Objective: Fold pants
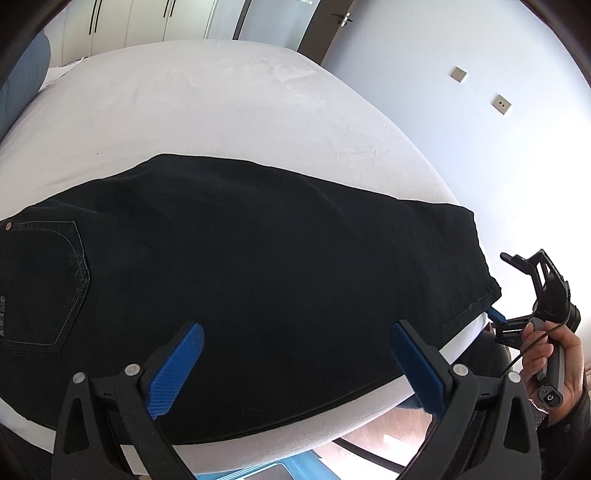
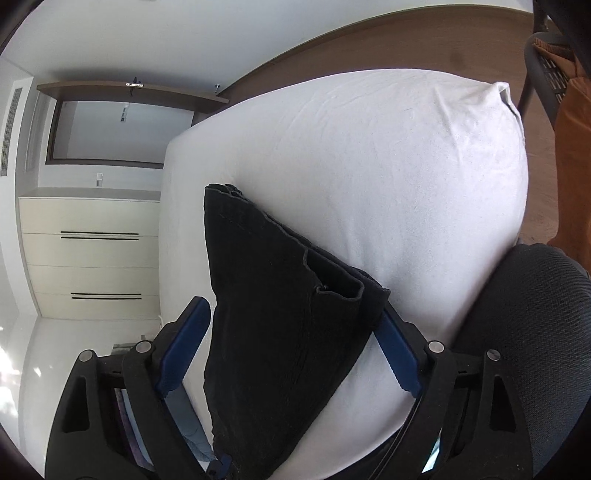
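Observation:
Black pants [image 1: 258, 258] lie flat across the white bed [image 1: 221, 110], legs stacked, with a back pocket [image 1: 48, 280] at the left and the hems at the right. My left gripper [image 1: 297, 332] hovers open above their near edge, nothing between its blue pads. At the hem end, a hand [image 1: 554, 354] holds my right gripper [image 1: 502, 286]. In the right wrist view this gripper [image 2: 291, 306] is open, with the leg end of the pants [image 2: 277, 332] lying between its jaws. The left pad [image 2: 184, 350] stands clear of the cloth. The hem corner [image 2: 332, 273] covers the tip of the right one.
A dark mesh office chair [image 2: 535, 332] presses against the bed [image 2: 406, 184] at its near corner. Cream drawers [image 2: 92, 251] stand beyond the bed's far side. A blue pillow [image 1: 22, 81] sits at the bed's far left. A door [image 1: 317, 22] and wall sockets [image 1: 458, 74] are behind.

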